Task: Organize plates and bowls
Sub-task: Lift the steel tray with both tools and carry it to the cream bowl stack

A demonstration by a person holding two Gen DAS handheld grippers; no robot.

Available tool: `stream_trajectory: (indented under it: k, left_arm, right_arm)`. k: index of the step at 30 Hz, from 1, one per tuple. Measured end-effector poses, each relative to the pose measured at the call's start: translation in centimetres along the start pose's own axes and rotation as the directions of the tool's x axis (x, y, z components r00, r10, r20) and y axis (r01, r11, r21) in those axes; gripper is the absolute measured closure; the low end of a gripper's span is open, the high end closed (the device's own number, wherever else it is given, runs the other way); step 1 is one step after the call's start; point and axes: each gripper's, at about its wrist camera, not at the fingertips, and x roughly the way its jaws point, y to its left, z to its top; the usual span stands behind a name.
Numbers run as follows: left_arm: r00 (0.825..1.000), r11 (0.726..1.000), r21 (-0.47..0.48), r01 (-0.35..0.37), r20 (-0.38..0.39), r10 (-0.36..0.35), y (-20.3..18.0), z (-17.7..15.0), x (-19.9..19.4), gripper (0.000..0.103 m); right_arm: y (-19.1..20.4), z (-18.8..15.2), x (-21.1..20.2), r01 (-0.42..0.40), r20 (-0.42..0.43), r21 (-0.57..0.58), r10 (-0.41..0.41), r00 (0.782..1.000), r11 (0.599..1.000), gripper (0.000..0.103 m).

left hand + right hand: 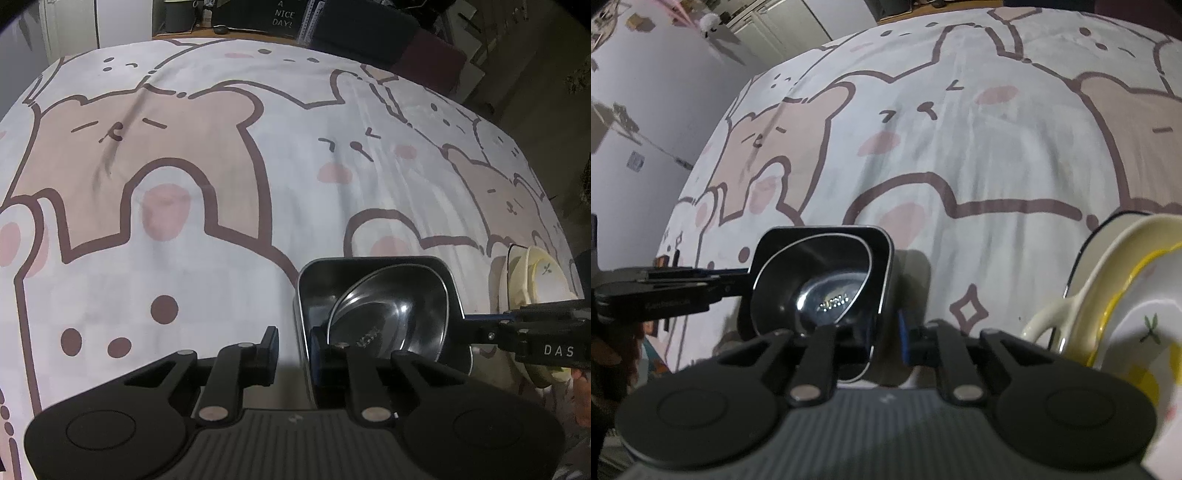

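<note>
on bear-print cloth point(229, 206), steel tray point(373, 291)

I see a bed with a white cover point(280, 192) that has big pink-brown bears drawn on it. A dark square metal tray point(454, 291) with a shiny round metal bowl point(388, 314) inside sits on it. Near it is a stack of cream plates and bowls point(1126, 266).
</note>
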Motion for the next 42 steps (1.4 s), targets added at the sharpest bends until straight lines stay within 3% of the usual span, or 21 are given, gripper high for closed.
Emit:
stream_trajectory:
  k: [2, 5, 7, 11, 16, 29, 33, 42]
  left_arm:
    - [1.0, 1.0, 0.004, -0.008, 0.0, 0.008, -0.1, 0.0, 0.2, 0.084]
    - [1.0, 1.0, 0.01, 0.003, 0.006, -0.003, -0.6, -0.2, 0.2, 0.097]
    - [1.0, 1.0, -0.009, 0.0, 0.013, 0.0, -0.7, -0.3, 0.2, 0.097]
    - [0.998, 0.991, -0.12, 0.055, 0.018, -0.053, 0.7, -0.4, 0.3, 0.097]
    - [1.0, 0.998, -0.056, 0.019, 0.02, -0.017, -0.3, -0.6, 0.4, 0.097]
    - [1.0, 0.994, -0.104, 0.015, -0.01, -0.016, 0.0, -0.8, 0.9, 0.098]
    - [0.999, 0.991, -0.134, 0.031, 0.032, -0.027, 0.1, -0.4, -0.5, 0.097]
    - [0.982, 0.987, -0.139, 0.078, 0.18, -0.052, -2.9, 2.1, -5.1, 0.096]
  right_arm:
    - [0.0, 0.0, 0.3, -0.002, -0.008, 0.006, 0.002, 1.0, 1.0, 0.086]
    - [0.2, 0.0, 0.7, 0.005, -0.009, -0.002, -0.005, 1.0, 1.0, 0.087]
    - [0.5, 0.1, 0.9, 0.007, -0.008, -0.014, -0.007, 1.0, 1.0, 0.094]
    - [1.1, 0.2, 1.1, 0.031, -0.005, -0.035, -0.031, 0.999, 0.999, 0.094]
    - [1.4, 0.2, 1.0, 0.039, -0.002, -0.059, -0.039, 0.999, 0.997, 0.094]
    - [1.2, 0.3, 1.0, 0.025, -0.009, -0.054, -0.025, 1.0, 0.998, 0.094]
    - [1.5, 0.5, 0.4, 0.02, 0.003, -0.062, -0.019, 1.0, 0.998, 0.094]
    - [1.4, 2.1, -5.0, -0.016, 0.134, -0.073, 0.026, 0.991, 0.997, 0.094]
